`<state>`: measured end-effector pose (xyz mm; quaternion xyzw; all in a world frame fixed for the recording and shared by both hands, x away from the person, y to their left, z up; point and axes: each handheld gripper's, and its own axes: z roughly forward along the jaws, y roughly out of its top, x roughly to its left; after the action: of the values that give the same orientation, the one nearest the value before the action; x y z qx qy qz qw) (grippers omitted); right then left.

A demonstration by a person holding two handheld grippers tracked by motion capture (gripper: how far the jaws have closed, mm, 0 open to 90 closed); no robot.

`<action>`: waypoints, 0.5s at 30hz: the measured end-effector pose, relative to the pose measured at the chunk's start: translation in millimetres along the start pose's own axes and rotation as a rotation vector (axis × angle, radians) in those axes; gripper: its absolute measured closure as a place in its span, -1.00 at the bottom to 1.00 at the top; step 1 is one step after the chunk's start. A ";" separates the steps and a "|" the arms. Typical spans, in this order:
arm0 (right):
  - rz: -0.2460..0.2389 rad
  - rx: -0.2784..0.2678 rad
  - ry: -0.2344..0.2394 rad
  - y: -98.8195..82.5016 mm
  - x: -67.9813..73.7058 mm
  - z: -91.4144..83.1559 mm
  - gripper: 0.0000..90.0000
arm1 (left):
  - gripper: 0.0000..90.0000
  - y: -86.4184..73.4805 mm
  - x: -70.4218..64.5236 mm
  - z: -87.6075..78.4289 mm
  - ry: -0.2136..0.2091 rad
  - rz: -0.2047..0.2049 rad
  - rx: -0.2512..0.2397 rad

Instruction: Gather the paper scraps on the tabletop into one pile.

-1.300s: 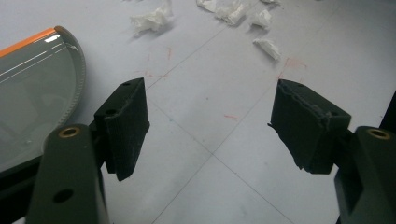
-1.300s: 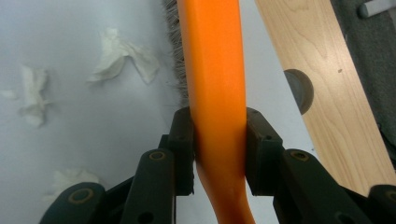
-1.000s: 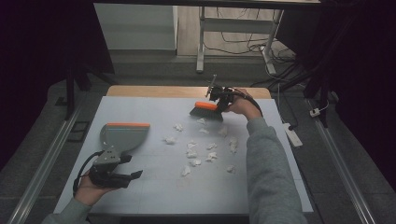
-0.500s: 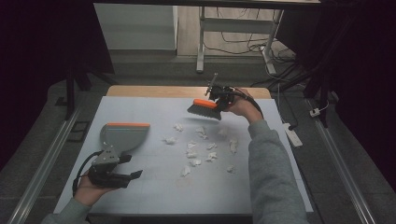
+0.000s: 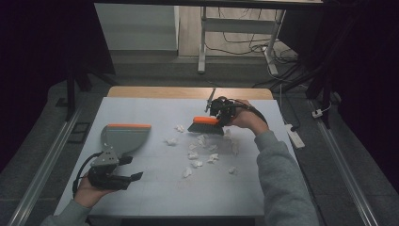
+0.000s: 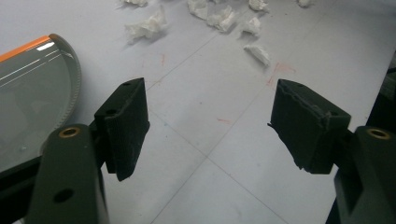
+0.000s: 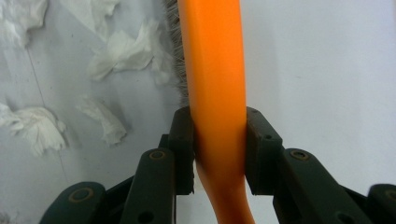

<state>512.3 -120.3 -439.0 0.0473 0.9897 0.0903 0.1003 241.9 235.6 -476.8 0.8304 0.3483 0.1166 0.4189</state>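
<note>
From the high view I see my right gripper (image 5: pixel 220 109) at the far side of the table (image 5: pixel 155 197), clamped on an orange-backed brush (image 5: pixel 206 125) whose dark bristles point down just beyond a scatter of crumpled white paper scraps (image 5: pixel 197 153). My left gripper (image 5: pixel 113 176) rests near the front left corner, just behind a grey dustpan (image 5: pixel 123 138) with an orange lip, and well apart from the scraps. To do this sweep well, I judge I should keep the bristles flat on the table and draw the scraps left toward the pan in short strokes, gathering the far ones first. In the left gripper view my jaws stand wide apart with nothing between them; the curved dustpan edge (image 6: pixel 37 93) lies at the left and scraps (image 6: pixel 148 27) lie farther off. In the right gripper view my jaws are pinched tight on the smooth, glossy orange handle (image 7: pixel 215 84), with grey bristles and torn tissue-like scraps (image 7: pixel 119 53) to its left.
</note>
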 end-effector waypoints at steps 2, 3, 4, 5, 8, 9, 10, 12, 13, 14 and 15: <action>0.026 -0.025 -0.027 -4.8 -1.2 -6.1 0.51 | -0.36 0.9 -0.6 -0.5 0.000 0.003 -0.003; 0.039 -0.036 -0.039 -7.1 -1.6 -8.6 0.51 | -0.36 1.3 -0.9 -0.5 0.000 0.004 -0.003; 0.046 -0.048 -0.047 -9.3 -2.9 -10.8 0.51 | -0.36 1.6 -1.2 -0.3 0.000 0.004 -0.004; 0.059 -0.054 -0.056 -11.4 -3.9 -12.5 0.51 | -0.36 1.7 -1.3 0.1 -0.001 0.004 -0.003; 0.095 -0.027 -0.085 -16.5 -8.8 -13.4 0.51 | -0.36 1.2 -1.0 1.4 -0.001 0.005 0.004; 0.110 0.006 -0.099 -18.4 -10.6 -12.1 0.51 | -0.36 0.9 -0.8 1.6 -0.002 0.003 0.005; 0.120 0.038 -0.116 -21.2 -12.8 -9.2 0.51 | -0.36 0.7 -0.6 1.7 -0.002 0.002 0.006; 0.151 0.100 -0.147 -28.9 -14.1 -2.8 0.51 | -0.36 0.6 -0.2 1.6 -0.005 0.003 0.004; 0.166 0.118 -0.141 -33.4 -14.0 -0.9 0.51 | -0.36 0.6 0.0 1.6 -0.006 0.003 0.004; 0.180 0.127 -0.135 -37.5 -12.9 -0.1 0.51 | -0.36 0.5 0.2 1.8 -0.009 0.004 0.003; 0.198 0.125 -0.125 -40.9 -10.5 0.5 0.51 | -0.36 0.5 0.3 2.2 -0.010 0.003 0.002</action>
<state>519.5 -161.5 -445.3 0.1566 0.9757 0.0348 0.1493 243.4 234.3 -477.8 0.8320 0.3450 0.1128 0.4195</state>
